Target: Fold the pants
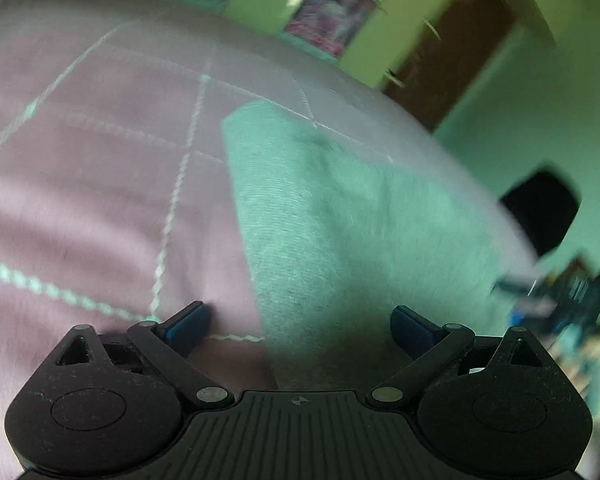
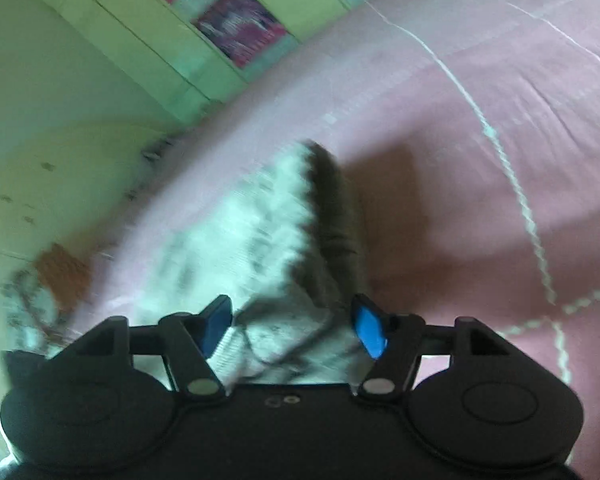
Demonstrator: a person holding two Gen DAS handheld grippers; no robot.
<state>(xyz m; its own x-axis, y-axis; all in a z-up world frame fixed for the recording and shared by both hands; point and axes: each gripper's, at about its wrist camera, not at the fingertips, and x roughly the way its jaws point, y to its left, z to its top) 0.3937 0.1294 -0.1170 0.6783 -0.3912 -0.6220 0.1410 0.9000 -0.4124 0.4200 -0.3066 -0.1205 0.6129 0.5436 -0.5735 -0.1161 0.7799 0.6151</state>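
Grey knit pants lie flat on a pink quilted bedspread, seen here from my left wrist camera. The fabric forms a broad panel with a straight edge on its left side and a squared corner at the far end. Pale stitched lines cross the bedspread in a grid beside it. My left gripper is released: its two blue-padded fingers stand wide apart, one over bare bedspread and the other over the near part of the pants, with nothing between them. Whether the pads touch the cloth I cannot tell.

From my right wrist camera, the pants appear bunched and raised into a ridge that runs away from the camera, pale on the left face and shadowed on the right. My right gripper has this gathered fabric filling the gap between its blue pads. The fingers stand moderately apart, and strong motion blur leaves me unable to tell whether they are clenched on the cloth or merely straddling it.

Background: a yellow-green cabinet front with pink patterned panels stands beyond the far edge of the bed in both views. A dark object shows against the green wall at the right of the left view; its identity is too blurred to tell.
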